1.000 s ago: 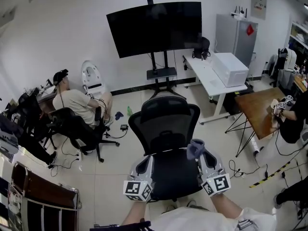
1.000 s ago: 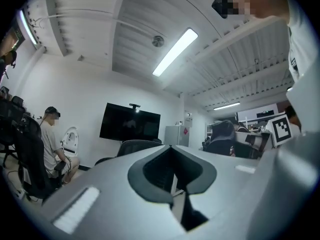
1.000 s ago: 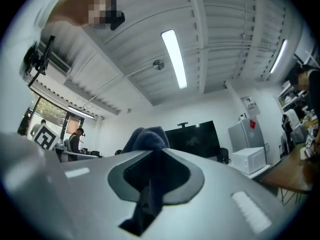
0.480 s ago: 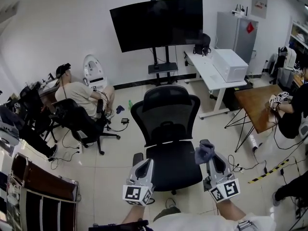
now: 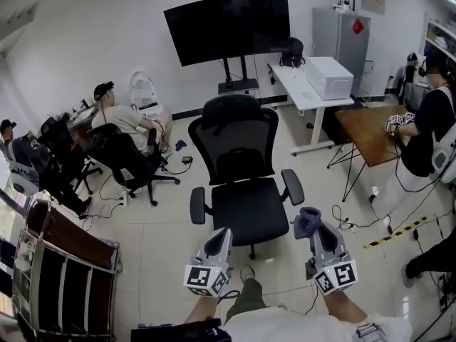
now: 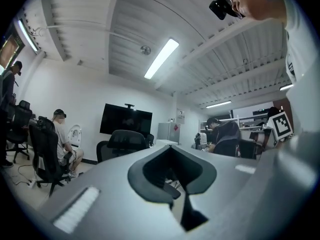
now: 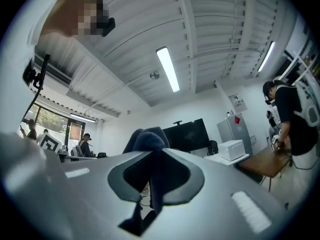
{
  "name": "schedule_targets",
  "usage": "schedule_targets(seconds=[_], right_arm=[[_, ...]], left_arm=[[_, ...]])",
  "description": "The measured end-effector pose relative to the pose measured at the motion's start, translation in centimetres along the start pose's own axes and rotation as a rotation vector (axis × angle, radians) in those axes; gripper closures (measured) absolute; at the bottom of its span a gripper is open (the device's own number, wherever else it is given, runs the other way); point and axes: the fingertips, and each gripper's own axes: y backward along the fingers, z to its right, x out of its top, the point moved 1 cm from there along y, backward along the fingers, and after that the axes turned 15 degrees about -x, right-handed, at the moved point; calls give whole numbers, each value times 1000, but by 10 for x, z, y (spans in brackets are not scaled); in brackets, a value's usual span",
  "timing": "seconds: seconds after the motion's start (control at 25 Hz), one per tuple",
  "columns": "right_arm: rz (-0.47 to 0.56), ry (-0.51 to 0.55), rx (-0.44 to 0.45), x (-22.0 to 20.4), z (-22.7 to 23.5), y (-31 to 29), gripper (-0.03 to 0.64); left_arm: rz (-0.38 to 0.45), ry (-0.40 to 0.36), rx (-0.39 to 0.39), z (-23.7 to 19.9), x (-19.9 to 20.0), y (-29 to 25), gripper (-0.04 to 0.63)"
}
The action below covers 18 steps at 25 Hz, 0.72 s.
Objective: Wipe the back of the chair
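My right gripper (image 5: 315,235) is clenched on a blue cloth (image 5: 307,220). My left gripper (image 5: 218,237) is closed, holding nothing. The chair (image 5: 239,148) stands beyond both, apart from them, seat toward me.

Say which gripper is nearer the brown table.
Right. The right gripper, holding a cloth, is in front of the table and to its left; the left gripper is farther left still.
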Motion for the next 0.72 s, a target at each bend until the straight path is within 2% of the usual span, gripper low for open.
schedule_targets(seconds=[0.12, 0.32, 0.52, 0.72], right_arm=[[-27, -12, -9, 10, 8, 40, 581], [-38, -3, 7, 35, 4, 88, 581], [-32, 8, -23, 57, -12, 112, 581], [-42, -18, -16, 51, -30, 111, 581]], left_arm=[[-32, -6, -16, 44, 0, 20, 488], [-25, -36, 38, 84, 24, 59, 489], [-41, -59, 28, 92, 42, 88, 491], [-49, -64, 34, 80, 52, 102, 492]])
